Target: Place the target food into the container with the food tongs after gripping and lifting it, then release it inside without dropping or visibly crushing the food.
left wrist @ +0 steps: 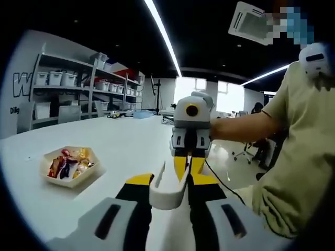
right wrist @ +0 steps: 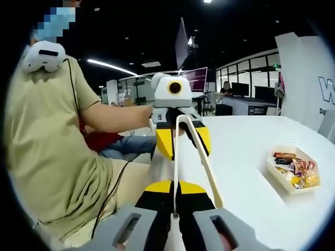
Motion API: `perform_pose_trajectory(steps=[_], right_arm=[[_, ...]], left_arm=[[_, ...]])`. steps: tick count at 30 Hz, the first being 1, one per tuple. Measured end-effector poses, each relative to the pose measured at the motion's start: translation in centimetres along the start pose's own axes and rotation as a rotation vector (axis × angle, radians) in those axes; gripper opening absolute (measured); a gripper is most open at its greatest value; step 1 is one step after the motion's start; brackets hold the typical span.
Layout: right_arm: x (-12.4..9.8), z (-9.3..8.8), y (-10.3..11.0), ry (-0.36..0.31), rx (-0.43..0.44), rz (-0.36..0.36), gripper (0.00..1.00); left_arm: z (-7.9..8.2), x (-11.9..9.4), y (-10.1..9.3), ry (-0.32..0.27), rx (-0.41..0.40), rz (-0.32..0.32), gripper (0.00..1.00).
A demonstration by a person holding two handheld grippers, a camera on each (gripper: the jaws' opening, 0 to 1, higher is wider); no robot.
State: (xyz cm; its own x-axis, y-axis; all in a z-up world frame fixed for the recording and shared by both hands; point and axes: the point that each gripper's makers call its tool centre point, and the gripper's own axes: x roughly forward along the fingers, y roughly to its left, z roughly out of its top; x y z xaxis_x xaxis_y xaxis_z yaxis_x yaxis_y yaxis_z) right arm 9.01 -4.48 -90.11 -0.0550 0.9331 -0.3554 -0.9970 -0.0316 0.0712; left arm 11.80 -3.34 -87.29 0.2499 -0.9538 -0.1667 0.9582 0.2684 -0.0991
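Observation:
White food tongs (left wrist: 168, 194) hang in the air between both grippers, above the white table (left wrist: 125, 141). My left gripper (left wrist: 170, 183) is shut on their bent end. My right gripper (right wrist: 176, 188) is shut on one tong arm (right wrist: 176, 172), while the other arm (right wrist: 208, 167) runs free outside its jaws. Each gripper faces the other: the right gripper (left wrist: 189, 157) in the left gripper view, the left gripper (right wrist: 180, 136) in the right gripper view. A white hexagonal tray (left wrist: 52, 180) (right wrist: 277, 175) of wrapped snacks (left wrist: 69, 163) (right wrist: 294, 168) sits on the table, away from the tongs.
A person in a beige shirt (left wrist: 298, 172) (right wrist: 47, 151) stands at the table's edge, holding both grippers. Metal shelves with white bins (left wrist: 78, 86) stand behind the table. Office chairs and desks (left wrist: 251, 149) lie beyond the table's edge.

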Motion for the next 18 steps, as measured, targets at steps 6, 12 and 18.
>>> perform_pose_trajectory(steps=[6, 12, 18], right_arm=[[-0.23, -0.37, -0.19, 0.022, -0.01, -0.007, 0.0], [-0.27, -0.28, -0.19, 0.034, -0.023, -0.005, 0.0], [-0.43, -0.25, -0.08, 0.028, -0.011, 0.008, 0.0]], left_arm=[[0.2, -0.37, 0.17, 0.007, 0.009, 0.004, 0.23], [0.18, -0.3, 0.01, 0.012, 0.002, -0.009, 0.21], [0.3, -0.21, -0.29, -0.003, 0.0, -0.031, 0.2]])
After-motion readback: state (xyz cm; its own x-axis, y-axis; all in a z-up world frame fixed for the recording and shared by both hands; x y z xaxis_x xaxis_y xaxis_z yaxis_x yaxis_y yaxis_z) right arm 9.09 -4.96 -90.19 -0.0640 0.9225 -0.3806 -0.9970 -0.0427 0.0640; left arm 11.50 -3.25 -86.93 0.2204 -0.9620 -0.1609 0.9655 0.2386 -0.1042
